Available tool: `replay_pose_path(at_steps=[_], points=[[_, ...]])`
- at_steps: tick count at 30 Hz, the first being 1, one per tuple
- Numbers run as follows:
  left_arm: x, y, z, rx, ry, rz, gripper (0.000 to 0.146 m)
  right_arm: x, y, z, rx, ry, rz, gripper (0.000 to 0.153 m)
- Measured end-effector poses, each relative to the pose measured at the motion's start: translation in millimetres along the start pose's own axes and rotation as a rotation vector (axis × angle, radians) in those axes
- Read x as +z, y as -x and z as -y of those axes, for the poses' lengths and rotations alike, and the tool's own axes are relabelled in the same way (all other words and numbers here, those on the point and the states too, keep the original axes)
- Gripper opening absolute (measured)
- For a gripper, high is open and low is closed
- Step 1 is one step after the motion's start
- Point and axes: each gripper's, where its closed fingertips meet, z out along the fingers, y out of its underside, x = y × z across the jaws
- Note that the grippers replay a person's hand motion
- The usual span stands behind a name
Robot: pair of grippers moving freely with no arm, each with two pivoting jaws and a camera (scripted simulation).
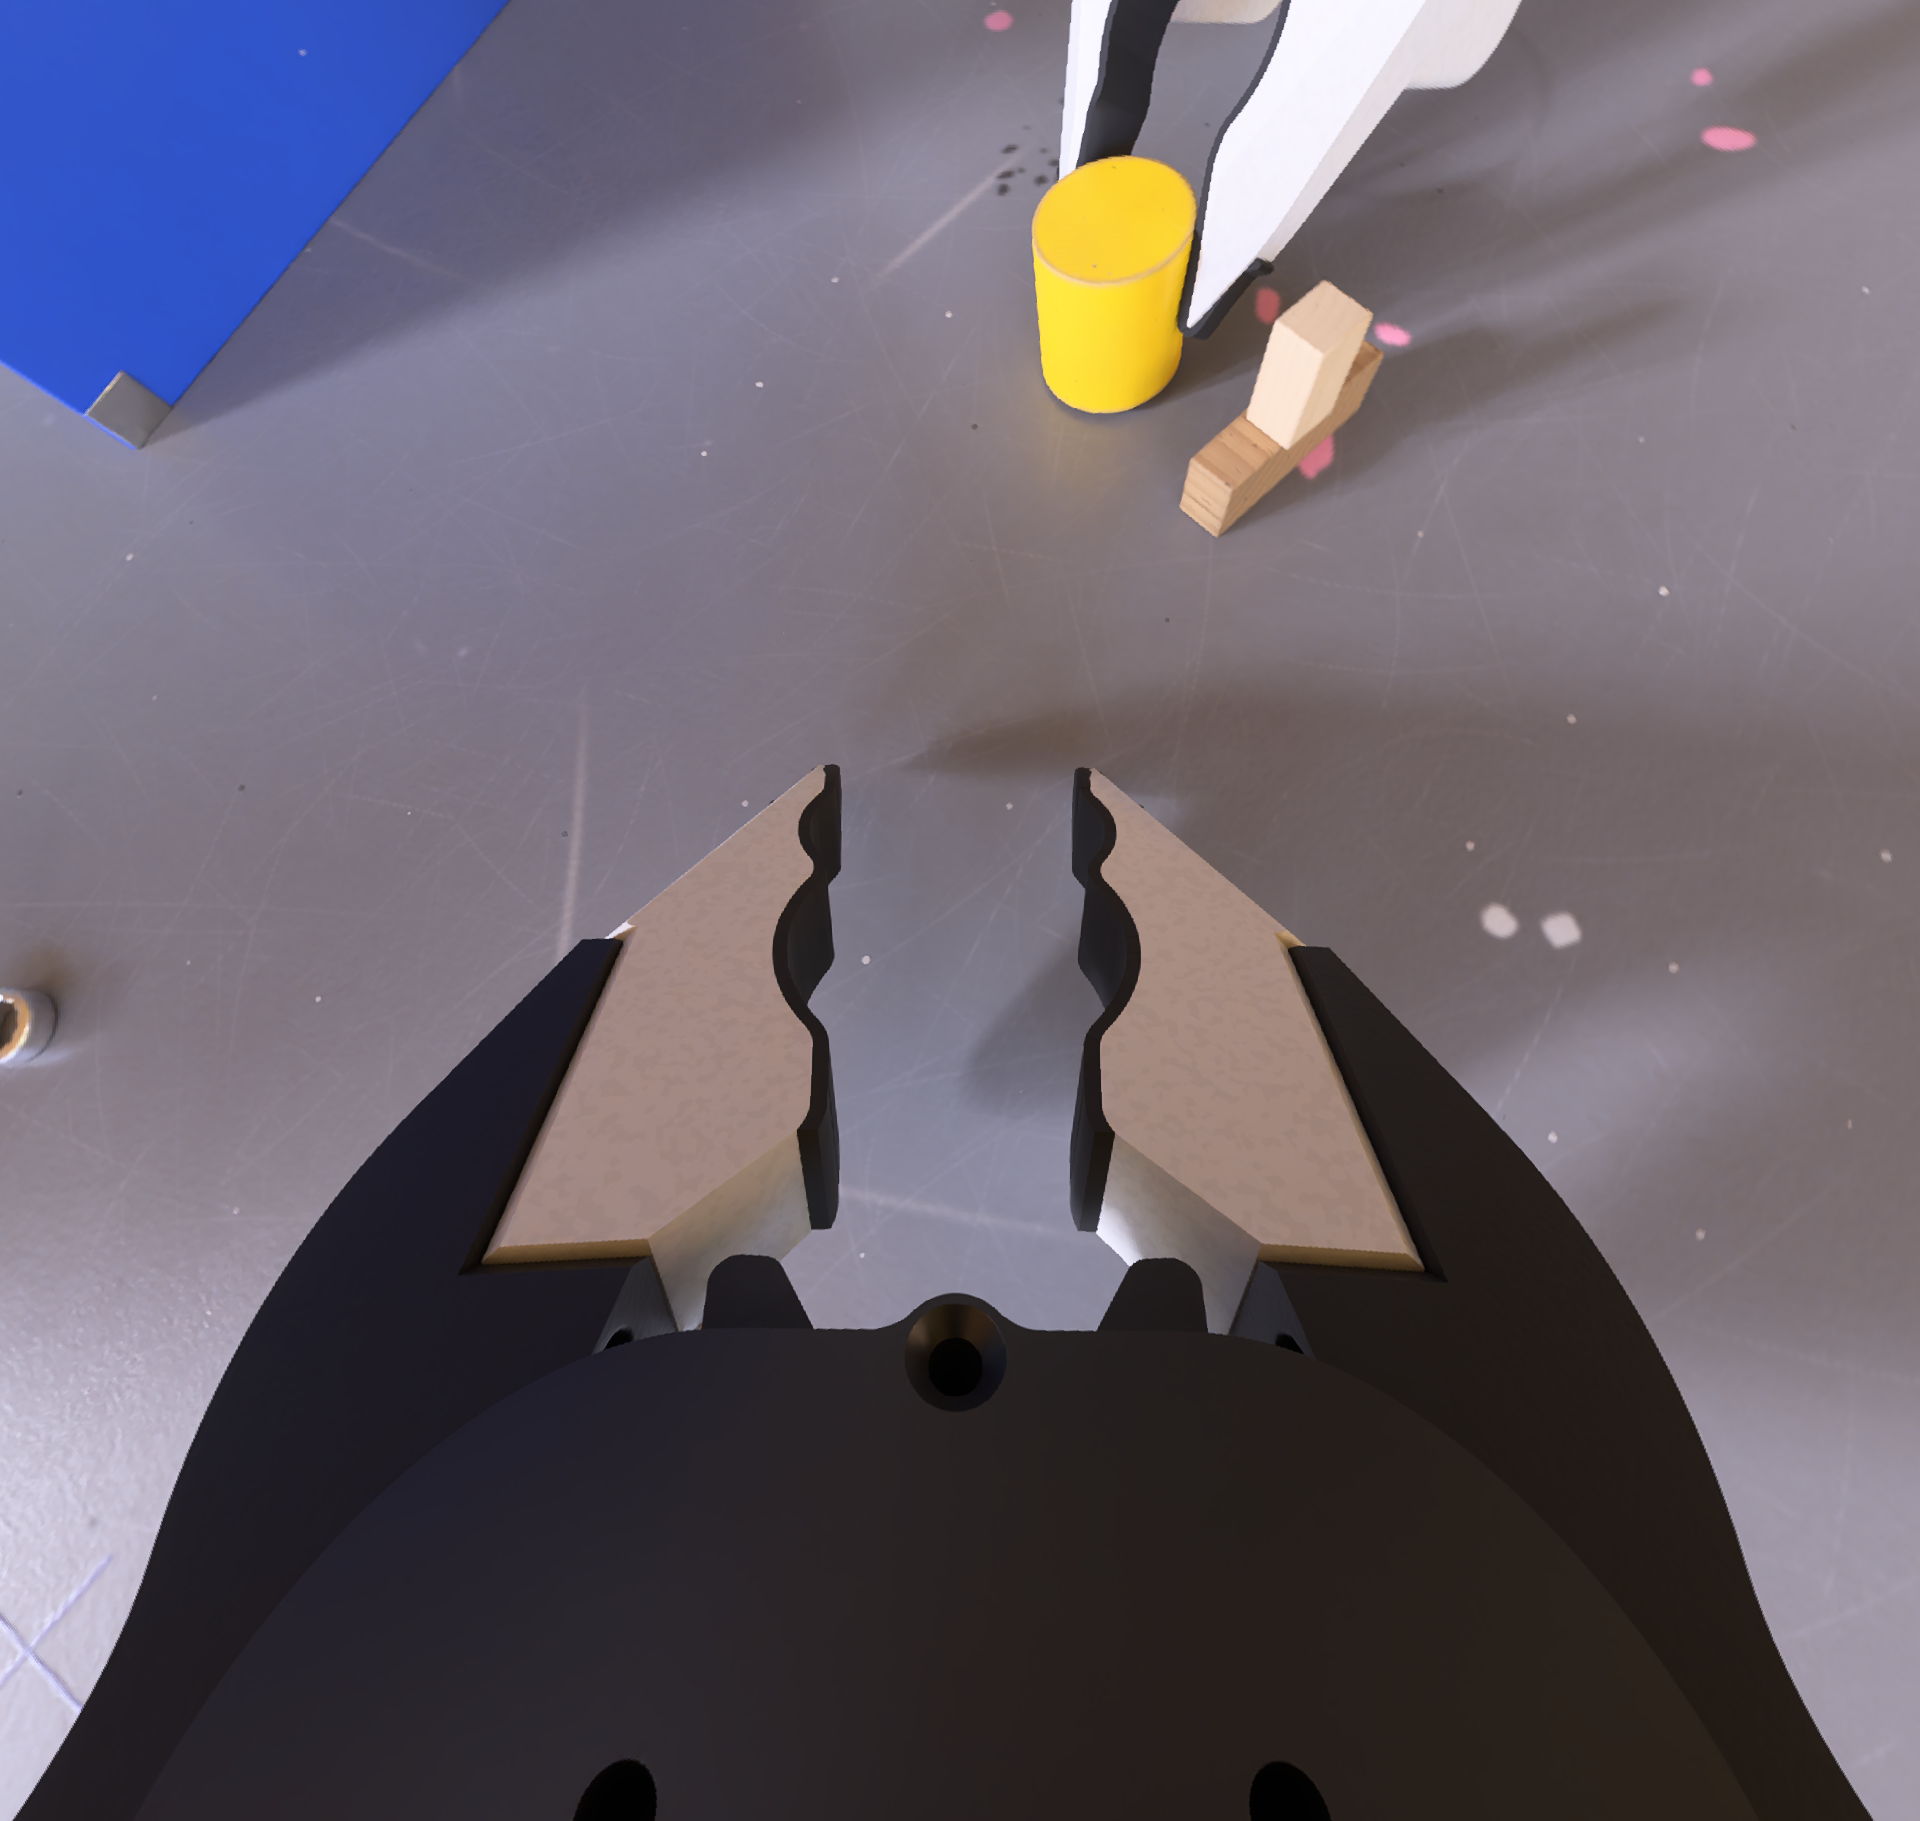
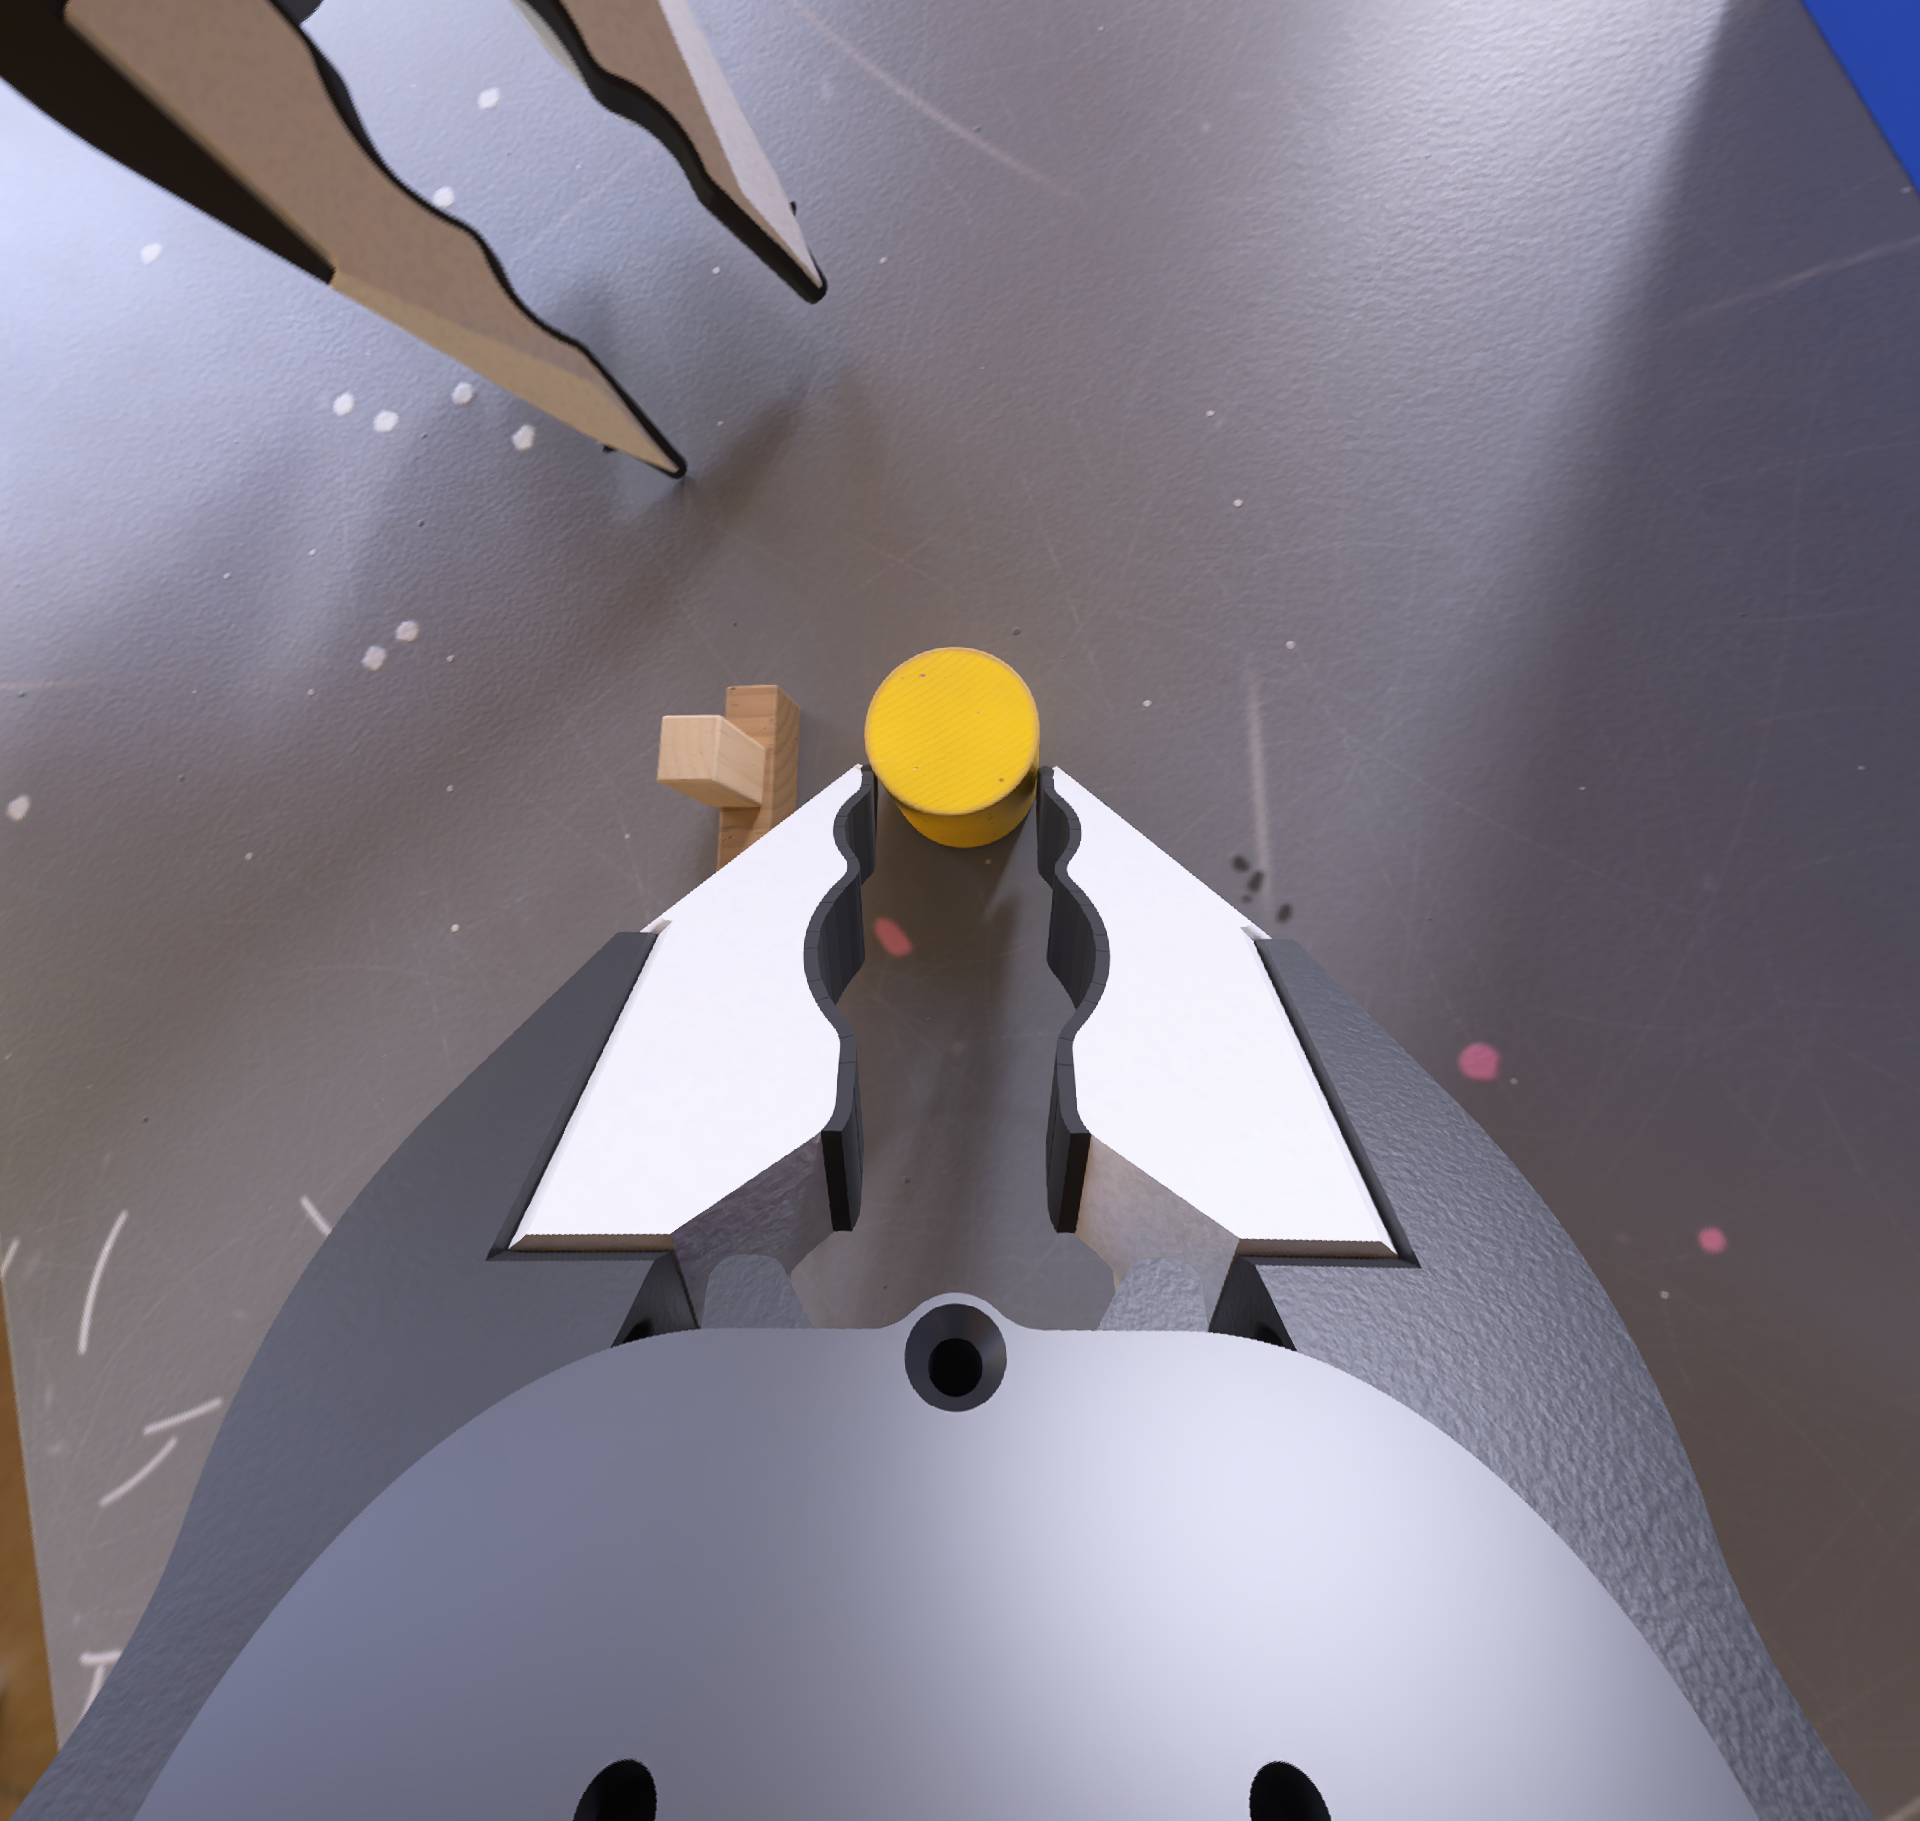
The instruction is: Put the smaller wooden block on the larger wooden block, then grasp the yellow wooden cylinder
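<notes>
Straddling the yellow wooden cylinder [image 2: 951, 732] with the white jaws of the right gripper [image 2: 954, 784], tips on either side of its upright body, one tip at or very near its wall in the left wrist view. Whether clenched on it yet: cannot tell, since the tips look level with its sides but no firm press shows. Standing on end on the grey table [image 2: 1351, 524], round top face up.

Just beside the cylinder, on the robot's left in the right wrist view, sits the smaller wooden block [image 1: 1311, 358], pale, resting tilted across the larger wooden block [image 1: 1262, 467], darker and striped at its end grain. Stacking step judged done, though crookedly; grasp of the cylinder judged the step in hand.

Farther out, hovering well apart from all three pieces, the left gripper [image 1: 956, 784] with tan jaws released and nothing between them.

At the edges: a blue panel [image 1: 187, 130] lying on the table, pink paint spots [image 1: 1728, 139] scattered about, and a small metal fitting [image 1: 19, 1023] at the left border.

Next move calls for closing squarely on the cylinder's curved wall, keeping the nearer white tip clear of the leaning blocks, then lifting straight to avoid knocking the stack.
</notes>
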Motion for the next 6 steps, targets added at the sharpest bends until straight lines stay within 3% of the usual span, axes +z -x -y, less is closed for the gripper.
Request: replay_pose_path(at_steps=[6], points=[[-6.5,8.1,-2.4,0.001,-0.005,-0.007,0.045,-2.6,7.2,-2.6,-0.006,0.007,0.04,0.03]])
